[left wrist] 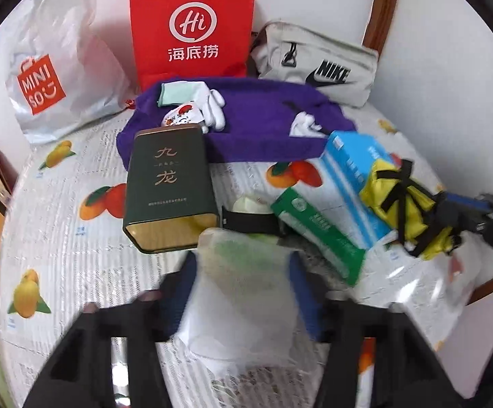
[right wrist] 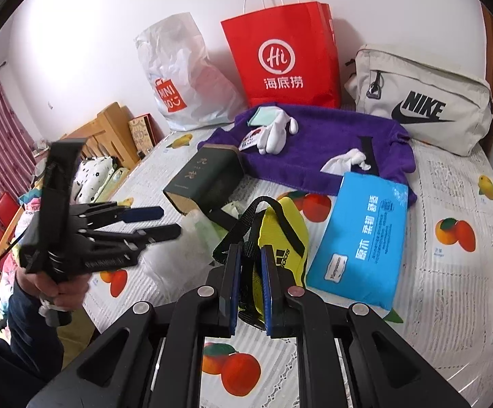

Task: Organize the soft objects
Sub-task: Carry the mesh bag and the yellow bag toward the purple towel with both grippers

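My left gripper (left wrist: pixel 243 267) stands open low over the bed, with a translucent white plastic pack (left wrist: pixel 243 292) lying between its blurred fingers. The right wrist view shows the left gripper (right wrist: pixel 169 221) with its fingers apart beside that pack (right wrist: pixel 175 258). My right gripper (right wrist: pixel 251 258) is shut on a yellow Adidas pouch (right wrist: pixel 285 234) with black straps. From the left wrist it appears at the right edge, the right gripper (left wrist: pixel 450 210) holding the pouch (left wrist: pixel 399 187). A purple towel (left wrist: pixel 256 119) lies behind with white gloves (left wrist: pixel 212 105) on it.
A dark green tin (left wrist: pixel 168 183), a blue tissue pack (right wrist: pixel 365 234), a green pack (left wrist: pixel 317 231) and a black strap (left wrist: pixel 246 221) crowd the fruit-print bedcover (left wrist: pixel 59 224). Against the wall stand a Miniso bag (left wrist: pixel 52 68), a red paper bag (left wrist: pixel 192 23) and a Nike bag (left wrist: pixel 317 64).
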{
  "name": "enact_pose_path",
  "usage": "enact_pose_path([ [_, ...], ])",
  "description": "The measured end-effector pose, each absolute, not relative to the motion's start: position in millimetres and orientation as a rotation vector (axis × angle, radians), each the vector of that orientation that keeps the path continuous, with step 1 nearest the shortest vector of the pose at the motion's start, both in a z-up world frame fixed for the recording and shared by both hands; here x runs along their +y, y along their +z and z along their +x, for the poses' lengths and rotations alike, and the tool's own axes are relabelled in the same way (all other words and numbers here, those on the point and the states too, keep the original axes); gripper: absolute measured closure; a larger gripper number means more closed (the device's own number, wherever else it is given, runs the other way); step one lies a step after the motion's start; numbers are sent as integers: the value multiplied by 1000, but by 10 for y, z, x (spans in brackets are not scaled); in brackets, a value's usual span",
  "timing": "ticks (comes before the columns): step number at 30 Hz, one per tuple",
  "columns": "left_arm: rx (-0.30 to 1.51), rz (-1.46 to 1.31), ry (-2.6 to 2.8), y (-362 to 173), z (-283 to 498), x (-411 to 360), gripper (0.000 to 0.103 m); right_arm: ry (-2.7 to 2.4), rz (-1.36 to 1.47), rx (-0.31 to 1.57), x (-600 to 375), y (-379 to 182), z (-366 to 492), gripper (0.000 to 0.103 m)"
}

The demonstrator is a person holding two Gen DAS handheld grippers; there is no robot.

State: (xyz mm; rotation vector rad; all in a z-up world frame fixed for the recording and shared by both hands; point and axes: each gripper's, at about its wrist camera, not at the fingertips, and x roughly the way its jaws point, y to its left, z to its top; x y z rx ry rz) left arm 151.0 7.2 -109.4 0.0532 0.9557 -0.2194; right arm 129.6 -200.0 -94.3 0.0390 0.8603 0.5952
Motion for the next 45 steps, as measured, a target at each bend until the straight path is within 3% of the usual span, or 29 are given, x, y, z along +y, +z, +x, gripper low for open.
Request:
enact_pose_path([
  [3, 965, 142, -204, -1200, 1521, -58, 36, 602, 40, 861, -1994, -960, 1286, 92],
  [11, 1022, 275, -140, -1510, 1622, -209, 36, 612, 42, 864, -1965, -986, 1314, 92],
  [13, 1019, 275, -140, -1524, 1629, -200, 45, 607, 45, 861, -1968, -983, 1312, 92],
  [17, 1008, 274, -134, -1468, 1645, -138, 88, 604, 48, 857, -1992, -956, 1312, 92],
  [18, 1017, 241, -155, -1447, 1653, -95, 95, 606, 48, 856, -1994, -948, 1308, 92],
  [45, 855, 15, -255, -627, 1674, 146, 98, 632, 33, 785, -1972, -601, 1370, 92],
])
